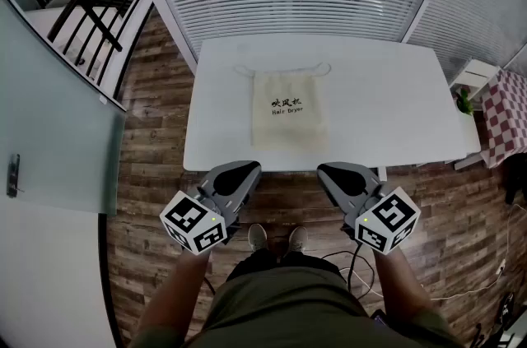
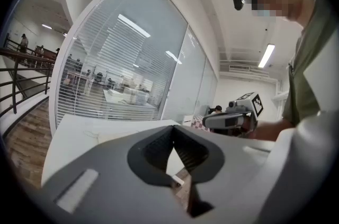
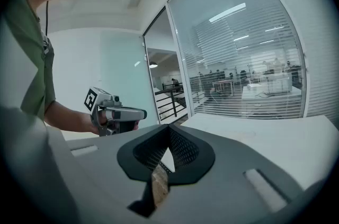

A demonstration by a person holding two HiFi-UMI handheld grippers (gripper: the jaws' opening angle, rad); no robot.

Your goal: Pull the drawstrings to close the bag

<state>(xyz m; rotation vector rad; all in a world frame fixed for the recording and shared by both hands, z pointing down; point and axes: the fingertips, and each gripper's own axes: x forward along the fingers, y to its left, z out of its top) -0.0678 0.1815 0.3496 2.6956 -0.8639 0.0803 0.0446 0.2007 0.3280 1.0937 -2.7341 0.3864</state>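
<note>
the bag point(image 1: 289, 109) lies flat on the table point(image 1: 387, 91) at centre frame, its drawstrings point(image 1: 284, 68) slack and untouched, as we hold the left gripper point(image 1: 247, 168) and right gripper point(image 1: 333, 170) clenched empty, lower frame, nothing pulled yet.

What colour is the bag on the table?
Cream bag with black print, clearest in head view.

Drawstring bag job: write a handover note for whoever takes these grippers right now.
Left gripper: fingers shut, empty, held short of the table's near edge.
Right gripper: same, shut and empty.
Bag: lies flat on the white table, mouth at the far end, drawstrings slack and looping out at both far corners.
Done: nothing, strings untouched.
Left to do: probably open up, take a string loop in each gripper and pull them apart to cinch the mouth.
</note>
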